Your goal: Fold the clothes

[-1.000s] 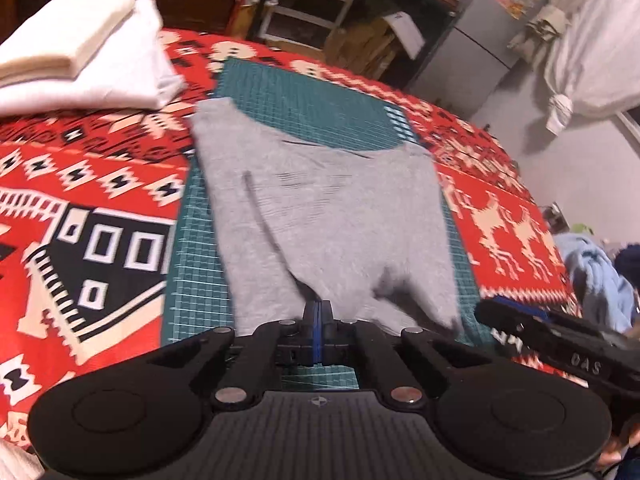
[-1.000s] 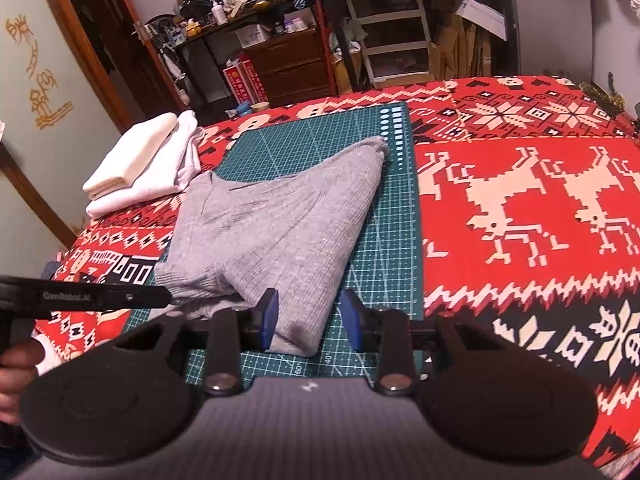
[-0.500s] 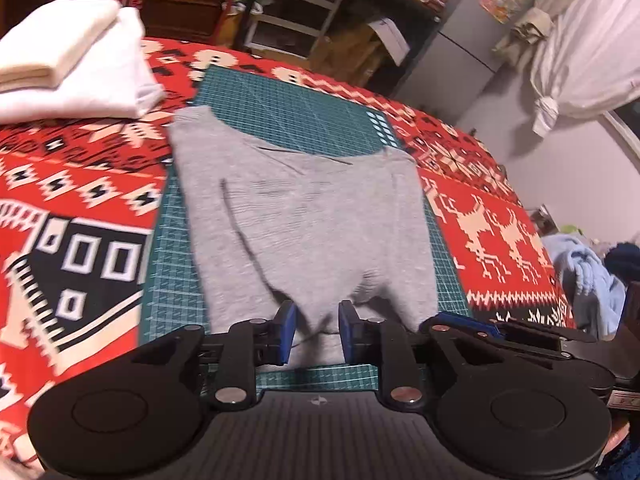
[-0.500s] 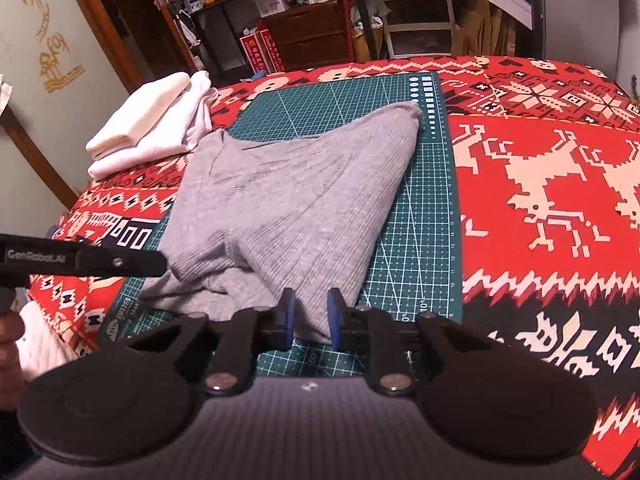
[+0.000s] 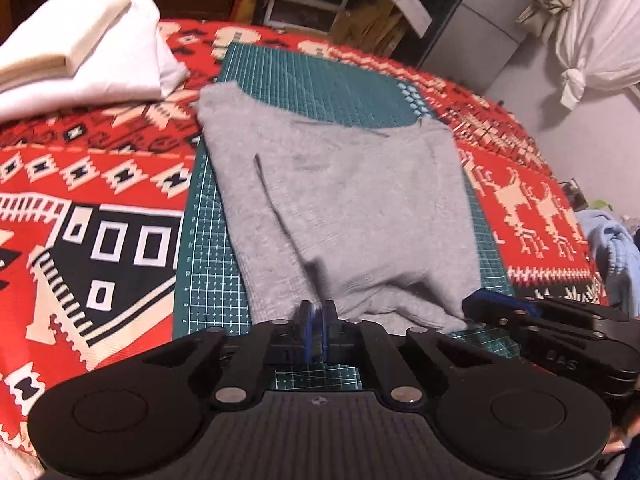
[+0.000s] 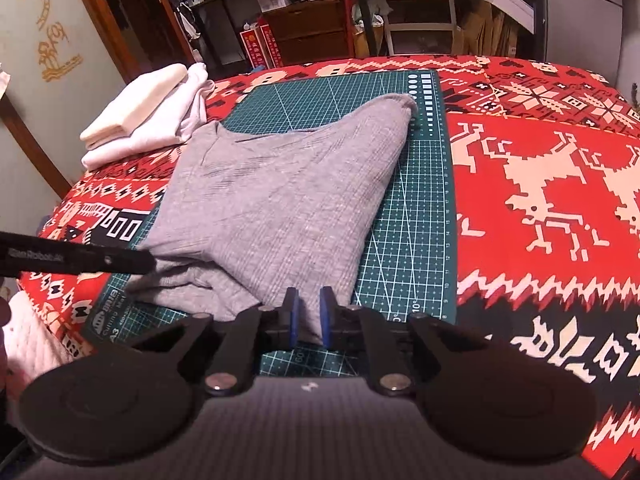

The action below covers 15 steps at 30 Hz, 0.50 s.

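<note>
A grey knit garment (image 5: 344, 208) lies part-folded on a green cutting mat (image 5: 208, 264); it also shows in the right wrist view (image 6: 272, 208) on the mat (image 6: 416, 216). My left gripper (image 5: 319, 322) is shut on the garment's near hem, left of middle. My right gripper (image 6: 307, 312) has its blue pads closed on the garment's near right corner, with cloth between them. Each gripper shows in the other's view: the right one (image 5: 500, 308) and the left one (image 6: 140, 262).
A stack of folded white and cream clothes (image 5: 80, 60) lies at the far left on the red patterned blanket (image 5: 80, 184), also in the right wrist view (image 6: 148, 116). A light blue garment (image 5: 612, 248) lies off the bed's right side. Shelves and boxes stand behind.
My left gripper opened half a second ago and has shut again on the near hem. My right gripper has closed from wide open onto the near corner.
</note>
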Available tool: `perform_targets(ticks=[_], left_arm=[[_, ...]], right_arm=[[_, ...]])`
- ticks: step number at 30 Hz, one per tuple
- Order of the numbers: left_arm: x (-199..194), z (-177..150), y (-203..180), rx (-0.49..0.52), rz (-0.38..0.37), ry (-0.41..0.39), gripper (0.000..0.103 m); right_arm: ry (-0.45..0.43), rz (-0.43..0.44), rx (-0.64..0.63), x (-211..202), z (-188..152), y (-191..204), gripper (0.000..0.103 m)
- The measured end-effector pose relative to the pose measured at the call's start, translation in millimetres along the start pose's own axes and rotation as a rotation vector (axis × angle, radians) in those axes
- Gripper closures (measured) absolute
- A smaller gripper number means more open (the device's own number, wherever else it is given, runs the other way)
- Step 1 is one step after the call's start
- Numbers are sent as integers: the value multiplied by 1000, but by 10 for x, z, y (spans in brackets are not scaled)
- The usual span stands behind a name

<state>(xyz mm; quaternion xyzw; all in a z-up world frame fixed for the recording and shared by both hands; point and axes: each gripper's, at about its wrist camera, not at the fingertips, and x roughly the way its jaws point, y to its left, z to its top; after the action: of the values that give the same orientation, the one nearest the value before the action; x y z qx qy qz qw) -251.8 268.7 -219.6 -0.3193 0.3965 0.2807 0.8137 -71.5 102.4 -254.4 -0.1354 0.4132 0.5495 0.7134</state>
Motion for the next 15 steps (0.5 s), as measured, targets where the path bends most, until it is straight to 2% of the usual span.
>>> perform_targets(ticks=[1, 2, 3, 5, 7, 11, 15], left_arm=[[-8, -3, 10, -6, -11, -1, 96], [-32, -2, 21, -9, -25, -6, 89], [-65, 1, 35, -11, -41, -17, 78], [-164, 14, 72, -16, -61, -60, 70], [-254, 59, 96, -6, -55, -114, 70], [-294, 230, 129, 35, -10, -205, 69], [-70, 426, 166, 85, 25, -193, 72]], right_arm=[[3, 0, -1, 0, 9, 4, 92], [5, 3, -2, -8, 14, 5, 92], [0, 4, 0, -36, 17, -2, 91], [-13, 5, 4, -96, 22, -18, 91], [-43, 6, 10, -180, 58, -49, 84], [-89, -2, 7, -263, 187, -76, 83], [-95, -20, 11, -175, 367, -121, 83]])
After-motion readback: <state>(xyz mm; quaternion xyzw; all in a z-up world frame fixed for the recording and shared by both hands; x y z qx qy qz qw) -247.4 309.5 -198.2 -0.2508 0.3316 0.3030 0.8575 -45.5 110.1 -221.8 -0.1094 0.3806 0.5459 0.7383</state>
